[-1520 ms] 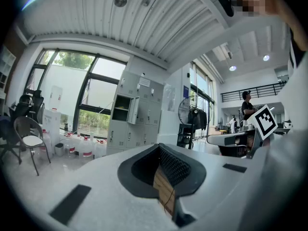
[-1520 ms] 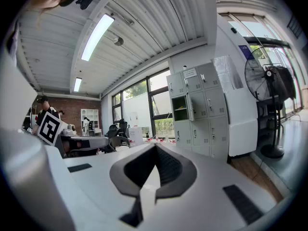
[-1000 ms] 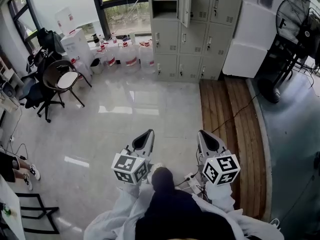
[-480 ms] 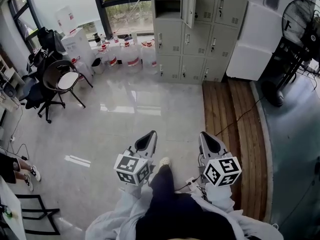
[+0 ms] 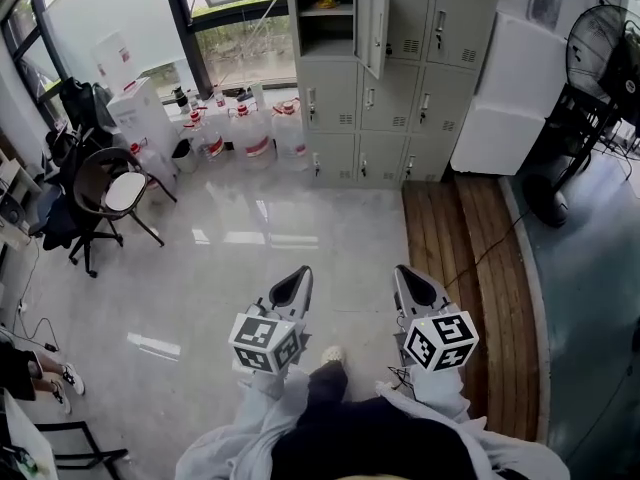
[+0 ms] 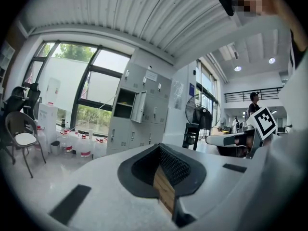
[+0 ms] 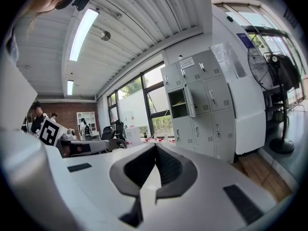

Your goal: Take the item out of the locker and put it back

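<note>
**Locker open at the far wall**

The grey metal locker bank stands upright against the far wall, its foot on the floor. One upper compartment, at the bank's left end, is open; its door is swung out to the right (the other doors in view are shut). A shelf crosses the dark opening. On it lies a small item, too small to make out.

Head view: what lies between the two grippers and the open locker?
Only bare glossy floor separates the left gripper and right gripper from the open locker in the head view.
</note>
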Demonstrator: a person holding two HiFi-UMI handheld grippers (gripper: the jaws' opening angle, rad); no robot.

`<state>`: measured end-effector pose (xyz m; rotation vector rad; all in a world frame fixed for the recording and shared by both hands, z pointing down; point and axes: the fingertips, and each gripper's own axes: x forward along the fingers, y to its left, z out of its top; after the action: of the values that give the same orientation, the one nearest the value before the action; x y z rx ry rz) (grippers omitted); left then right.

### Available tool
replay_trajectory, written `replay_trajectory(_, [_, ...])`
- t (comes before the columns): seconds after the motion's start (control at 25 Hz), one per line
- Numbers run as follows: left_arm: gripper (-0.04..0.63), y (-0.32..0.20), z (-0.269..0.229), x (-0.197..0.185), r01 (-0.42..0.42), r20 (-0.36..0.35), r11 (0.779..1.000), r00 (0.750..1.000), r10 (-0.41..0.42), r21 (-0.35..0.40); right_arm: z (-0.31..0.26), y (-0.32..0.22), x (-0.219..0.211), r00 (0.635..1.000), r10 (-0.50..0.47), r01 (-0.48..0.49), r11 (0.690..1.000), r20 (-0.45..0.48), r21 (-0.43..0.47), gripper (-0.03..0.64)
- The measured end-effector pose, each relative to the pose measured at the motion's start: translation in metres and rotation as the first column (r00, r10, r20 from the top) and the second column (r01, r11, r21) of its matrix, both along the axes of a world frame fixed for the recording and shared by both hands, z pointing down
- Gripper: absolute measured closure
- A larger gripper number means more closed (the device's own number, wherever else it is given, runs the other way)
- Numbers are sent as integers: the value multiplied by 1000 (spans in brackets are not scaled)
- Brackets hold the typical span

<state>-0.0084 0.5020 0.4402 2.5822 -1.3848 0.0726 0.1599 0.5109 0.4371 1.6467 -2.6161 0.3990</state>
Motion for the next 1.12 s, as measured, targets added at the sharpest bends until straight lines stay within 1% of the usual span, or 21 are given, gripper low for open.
replay_trajectory(0.4, [589, -105, -6, -12, -55, 12, 998, 998, 55, 15, 4, -101, -14, 998, 56, -56, 998, -6, -5, 617])
replay_trajectory(0.72, [589, -161, 0, -29, -75, 13, 997, 997, 75, 6, 2, -157, -25, 994, 110, -110, 994, 10, 6, 618])
replay_trajectory(0.76, [589, -165, 1, -30, -78, 14, 997, 997, 78, 2, 1, -161, -26, 993, 118, -118, 993, 4, 7, 602])
replay_trajectory(0.8, [589, -168, 2, -31, -81, 16, 997, 997, 81, 0, 1, -164, -26, 992, 124, -124, 992, 0, 8, 558])
replay_trajectory(0.88, [589, -173, 4, -34, -82, 19, 997, 996, 82, -2, -2, -169, -25, 991, 132, -132, 991, 22, 5, 504])
replay_trajectory(0.92, [589, -174, 4, -36, -79, 19, 997, 997, 79, -3, -3, -171, -25, 990, 134, -135, 991, 44, 2, 468])
replay_trajectory(1.0, [589, -175, 8, -41, -67, 15, 998, 998, 67, -13, -2, -173, -23, 988, 138, -138, 990, 73, -5, 373])
replay_trajectory(1.12, [590, -176, 17, -47, -51, 10, 998, 999, 51, -42, 2, -175, -22, 987, 140, -139, 990, 75, -19, 346])
